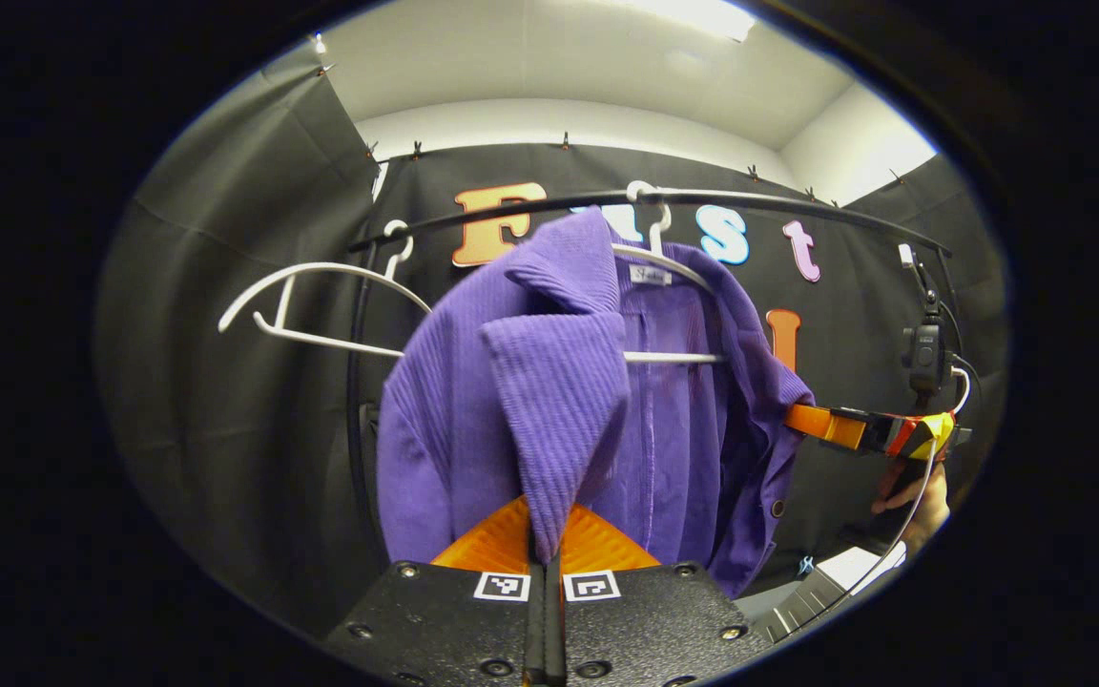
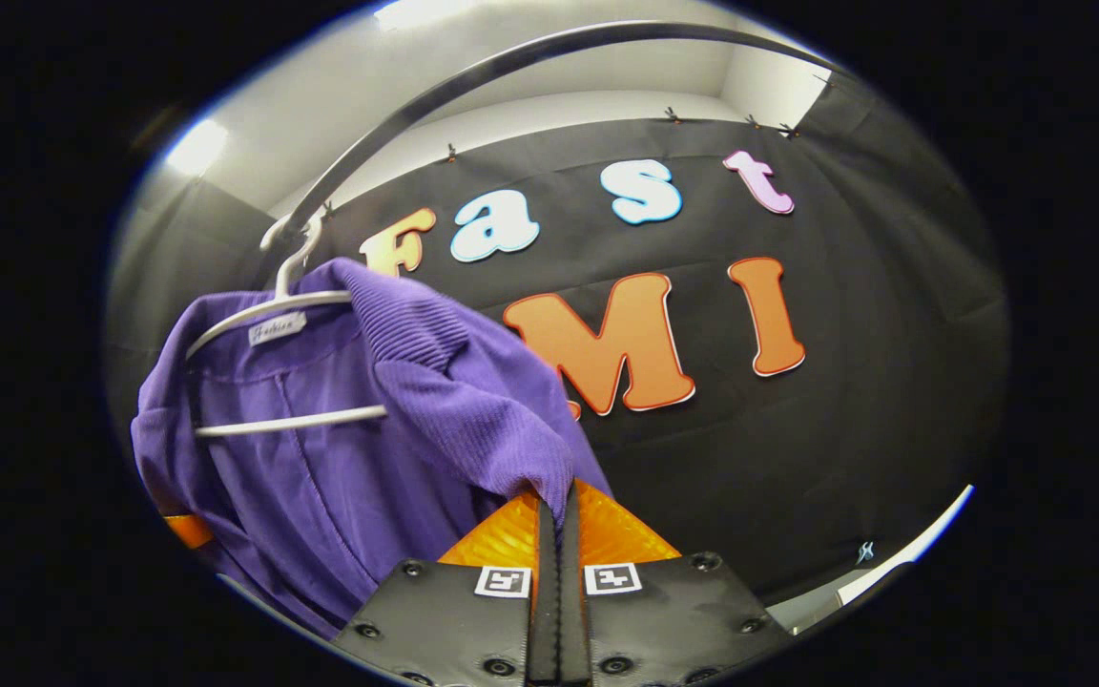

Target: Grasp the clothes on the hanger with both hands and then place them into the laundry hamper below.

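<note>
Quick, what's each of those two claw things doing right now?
Left gripper: shut on the purple jacket, pinching its front edge.
Right gripper: shut on the same jacket, which hangs on its white hanger.

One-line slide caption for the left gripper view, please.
Left gripper shut on the purple jacket's lapel, jacket on its white hanger on the rail; right gripper grips the far side.

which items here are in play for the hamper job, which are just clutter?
In play:
purple jacket
its white hanger
rail
left gripper, shut on the jacket
right gripper, shut on the jacket

Clutter:
empty hanger
clamped camera
</note>
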